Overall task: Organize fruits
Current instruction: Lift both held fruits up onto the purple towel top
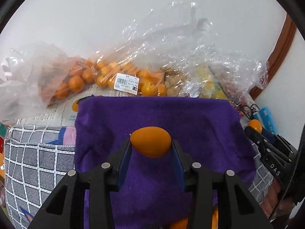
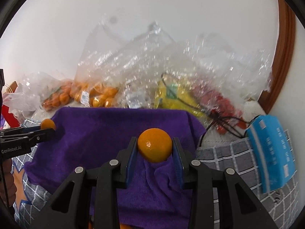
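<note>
Oval orange fruit (image 1: 151, 142): clamped between the pads of the left gripper (image 1: 151, 147), above the middle of the purple towel (image 1: 190, 118). Round orange fruit (image 2: 154, 145): clamped in the right gripper (image 2: 154, 148), also over the towel's middle. Towel: spread on a grey checked cloth (image 1: 34, 152). Past the towel's far edge: clear bag of small oranges (image 1: 106, 76) bearing a barcode label (image 1: 126, 83), and crumpled clear plastic (image 2: 152, 61). Near the towel's right edge: blue packet (image 2: 270, 152).
</note>
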`<move>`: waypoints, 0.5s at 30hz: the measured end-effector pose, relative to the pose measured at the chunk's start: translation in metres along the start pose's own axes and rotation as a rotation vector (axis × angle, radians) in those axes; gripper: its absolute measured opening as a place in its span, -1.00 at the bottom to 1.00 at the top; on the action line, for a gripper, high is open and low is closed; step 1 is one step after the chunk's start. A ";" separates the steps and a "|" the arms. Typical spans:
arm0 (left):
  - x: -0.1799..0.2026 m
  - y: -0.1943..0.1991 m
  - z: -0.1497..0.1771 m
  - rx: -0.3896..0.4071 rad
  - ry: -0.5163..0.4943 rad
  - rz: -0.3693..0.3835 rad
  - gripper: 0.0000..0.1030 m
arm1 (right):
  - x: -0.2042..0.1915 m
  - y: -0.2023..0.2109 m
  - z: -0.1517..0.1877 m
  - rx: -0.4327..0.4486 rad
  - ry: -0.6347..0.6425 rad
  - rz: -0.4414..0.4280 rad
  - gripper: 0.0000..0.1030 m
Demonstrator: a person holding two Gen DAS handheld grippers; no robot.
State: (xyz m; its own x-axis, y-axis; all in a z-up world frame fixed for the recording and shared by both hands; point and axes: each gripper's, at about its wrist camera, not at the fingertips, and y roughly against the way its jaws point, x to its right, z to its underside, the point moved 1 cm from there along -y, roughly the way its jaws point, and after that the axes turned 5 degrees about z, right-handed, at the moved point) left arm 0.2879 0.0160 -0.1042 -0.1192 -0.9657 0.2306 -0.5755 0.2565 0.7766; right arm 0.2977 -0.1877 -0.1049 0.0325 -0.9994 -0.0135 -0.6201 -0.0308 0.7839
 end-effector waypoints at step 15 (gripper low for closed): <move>0.002 -0.050 0.009 -0.086 -0.030 -0.008 -0.22 | 0.001 -0.048 0.020 -0.092 0.001 0.014 -0.32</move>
State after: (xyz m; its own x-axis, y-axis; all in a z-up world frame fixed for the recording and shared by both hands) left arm 0.3088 0.0008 -0.1479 -0.1398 -0.9681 0.2080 -0.5054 0.2504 0.8258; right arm 0.3117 -0.1877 -0.1545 0.0254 -0.9997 -0.0020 -0.5461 -0.0156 0.8376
